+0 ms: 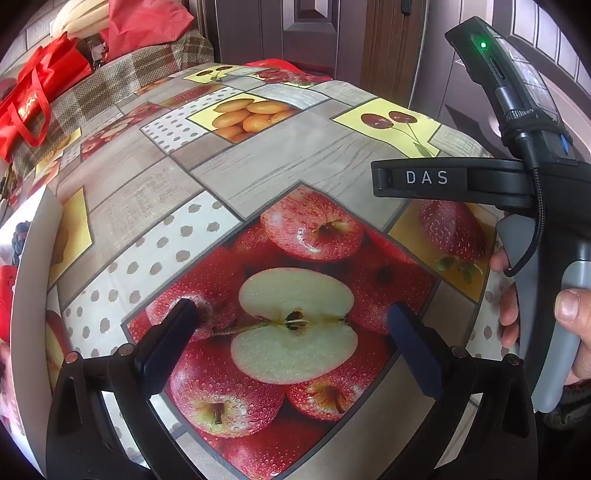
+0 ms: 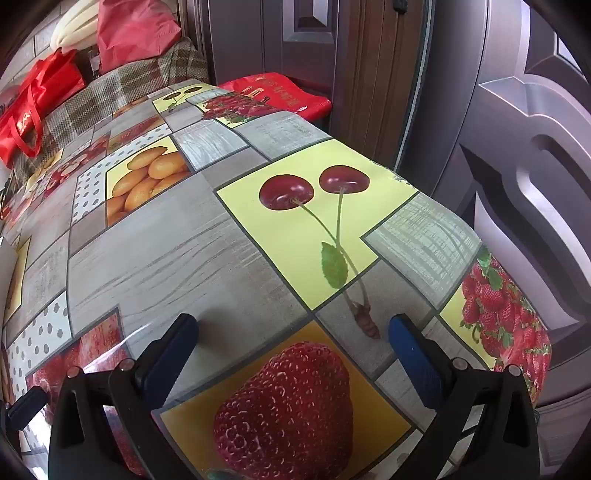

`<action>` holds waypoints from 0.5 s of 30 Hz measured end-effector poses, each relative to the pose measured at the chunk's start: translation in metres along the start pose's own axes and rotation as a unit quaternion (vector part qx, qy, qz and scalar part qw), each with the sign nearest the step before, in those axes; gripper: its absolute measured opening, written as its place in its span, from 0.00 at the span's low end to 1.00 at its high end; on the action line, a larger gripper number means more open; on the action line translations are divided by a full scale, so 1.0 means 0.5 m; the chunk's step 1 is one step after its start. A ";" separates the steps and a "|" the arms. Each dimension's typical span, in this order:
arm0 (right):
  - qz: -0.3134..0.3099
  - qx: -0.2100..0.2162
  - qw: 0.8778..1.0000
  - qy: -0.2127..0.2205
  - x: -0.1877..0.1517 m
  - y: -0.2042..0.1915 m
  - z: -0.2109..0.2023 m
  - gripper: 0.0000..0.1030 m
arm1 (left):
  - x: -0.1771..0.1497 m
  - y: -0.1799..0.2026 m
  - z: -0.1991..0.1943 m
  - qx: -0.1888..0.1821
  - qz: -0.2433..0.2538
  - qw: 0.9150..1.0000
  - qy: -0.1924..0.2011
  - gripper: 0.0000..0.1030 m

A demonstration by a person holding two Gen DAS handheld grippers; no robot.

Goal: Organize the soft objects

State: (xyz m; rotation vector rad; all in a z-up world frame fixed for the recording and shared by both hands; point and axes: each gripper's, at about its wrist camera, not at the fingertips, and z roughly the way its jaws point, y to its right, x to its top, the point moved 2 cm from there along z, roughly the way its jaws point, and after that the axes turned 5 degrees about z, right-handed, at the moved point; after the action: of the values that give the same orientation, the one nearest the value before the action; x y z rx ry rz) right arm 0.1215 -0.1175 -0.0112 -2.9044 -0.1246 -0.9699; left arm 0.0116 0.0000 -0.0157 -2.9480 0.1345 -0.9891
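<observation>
Bench [image 1: 280, 155] filled both views, covered by a glossy cloth [image 2: 155, 258] printed with fruit panels: apples, cherries, strawberries, oranges. Dark panelled doors [image 2: 517, 184] stood behind and to the right of it. At the far left end lay a checked fabric [image 1: 110, 85], with soft things piled on and behind it: a red bag [image 1: 33, 96] with loop handles, a pinkish-red cushion-like bundle [image 1: 147, 22], and a cream ribbed item [image 1: 85, 18] beside that. A flat red printed bag [image 2: 280, 92] lay just past the bench's far edge. All these were well away from both tongs.

Left tongs [image 1: 293, 317] were tilted down over the printed halved apple, jaws spread wide, nothing between them. Right tongs [image 2: 293, 325] were tilted down over the printed strawberry and cherry stem, jaws equally wide, nothing between them. In the left wrist view the right tool's handle showed at the right edge, gripped by a hand [image 1: 565, 328]. A pale curved edge [image 1: 37, 236] showed at the far left of that view; could not tell what it was.
</observation>
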 end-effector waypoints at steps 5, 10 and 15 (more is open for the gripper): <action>-0.001 -0.001 1.000 0.001 0.000 0.000 0.000 1.00 | 0.000 0.000 0.001 0.000 0.000 1.000 -0.001 0.99; 0.000 0.000 1.000 0.001 0.000 0.000 0.000 1.00 | 0.000 0.000 0.001 0.000 0.000 1.000 -0.001 0.99; 0.000 0.000 1.000 0.001 0.000 0.000 0.000 1.00 | 0.000 0.000 0.001 0.000 0.000 1.000 -0.001 0.99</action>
State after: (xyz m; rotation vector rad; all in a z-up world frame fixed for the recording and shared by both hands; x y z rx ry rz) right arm 0.1214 -0.1176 -0.0115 -2.9032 -0.1244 -0.9719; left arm 0.0120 0.0000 -0.0160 -2.9489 0.1339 -0.9873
